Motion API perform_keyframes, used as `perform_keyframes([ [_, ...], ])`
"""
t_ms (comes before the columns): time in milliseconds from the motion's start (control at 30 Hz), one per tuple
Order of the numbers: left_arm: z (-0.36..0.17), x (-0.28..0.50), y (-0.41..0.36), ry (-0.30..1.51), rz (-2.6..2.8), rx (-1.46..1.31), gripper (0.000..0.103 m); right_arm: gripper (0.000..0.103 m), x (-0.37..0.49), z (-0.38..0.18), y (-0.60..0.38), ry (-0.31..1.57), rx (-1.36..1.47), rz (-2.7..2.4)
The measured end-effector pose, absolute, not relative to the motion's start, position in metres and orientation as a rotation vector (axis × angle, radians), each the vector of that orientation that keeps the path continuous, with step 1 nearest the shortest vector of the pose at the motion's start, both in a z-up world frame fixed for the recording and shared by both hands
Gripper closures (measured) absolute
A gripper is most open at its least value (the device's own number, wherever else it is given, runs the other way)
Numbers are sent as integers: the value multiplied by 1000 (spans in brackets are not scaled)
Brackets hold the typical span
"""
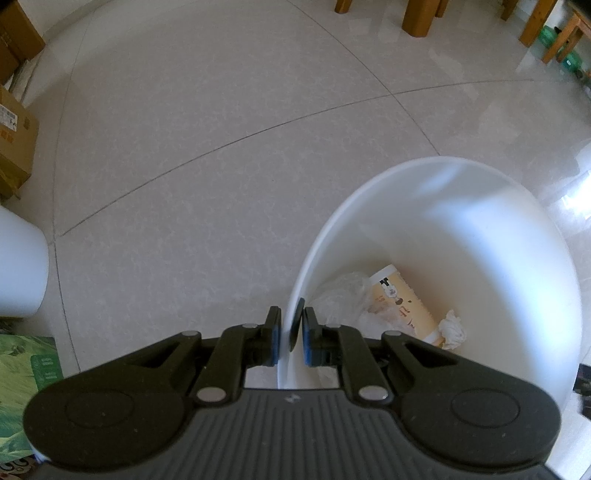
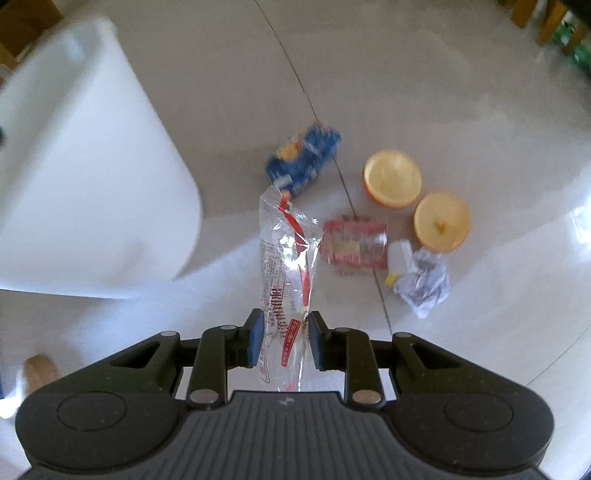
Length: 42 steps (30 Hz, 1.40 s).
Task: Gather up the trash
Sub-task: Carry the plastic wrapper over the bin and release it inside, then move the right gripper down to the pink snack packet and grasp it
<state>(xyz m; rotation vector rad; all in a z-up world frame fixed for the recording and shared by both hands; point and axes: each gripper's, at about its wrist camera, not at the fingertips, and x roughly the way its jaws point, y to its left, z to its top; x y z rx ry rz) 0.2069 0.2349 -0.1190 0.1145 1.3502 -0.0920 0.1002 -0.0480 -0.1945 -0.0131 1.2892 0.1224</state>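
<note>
My left gripper (image 1: pixel 291 326) is shut on the rim of a white bin (image 1: pixel 517 236), one finger outside the wall and one inside. In the bin lie a beige paper cup (image 1: pixel 406 306), clear plastic film (image 1: pixel 343 295) and a crumpled tissue (image 1: pixel 453 328). My right gripper (image 2: pixel 283 339) is shut on a clear plastic wrapper (image 2: pixel 286 258) with red print, held above the floor. The same white bin (image 2: pixel 85 177) stands to its left. On the floor ahead lie a blue packet (image 2: pixel 303 158), a red-and-clear wrapper (image 2: pixel 354 243), two orange halves (image 2: pixel 392 178) (image 2: pixel 441 221), a small white bottle (image 2: pixel 398 258) and crumpled paper (image 2: pixel 424 282).
Pale floor tiles (image 1: pixel 221 147) spread ahead. Cardboard boxes (image 1: pixel 14 147) and a second white container (image 1: pixel 20 266) sit at the left, with a green printed bag (image 1: pixel 26 376) below. Wooden furniture legs (image 1: pixel 417 18) stand at the far side.
</note>
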Motion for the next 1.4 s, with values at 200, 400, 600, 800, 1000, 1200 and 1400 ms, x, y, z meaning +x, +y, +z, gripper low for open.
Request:
perform_keyframes([
  [200,-119,207,235,1351,-89,115,93,72,103,-110,-26,1230,-60,231],
  [400,-119,208,235,1353,-89,113,93,72,117,-55,8,1177,-109,327],
  [600,-119,208,237,1355,-89,107,93,71,130,-38,46,1131,-141,426],
  [800,-119,208,237,1353,-91,110,93,63,144,-46,75,1123,-128,474],
  [1000,-119,208,236,1354,-90,110,93,13,143,-43,77,1089,-125,454],
  [1200,-119,208,236,1354,-90,109,93,12,142,-53,56,1104,-106,391],
  [1400,-119,208,237,1354,-92,108,93,11,141,-62,21,1101,-83,307],
])
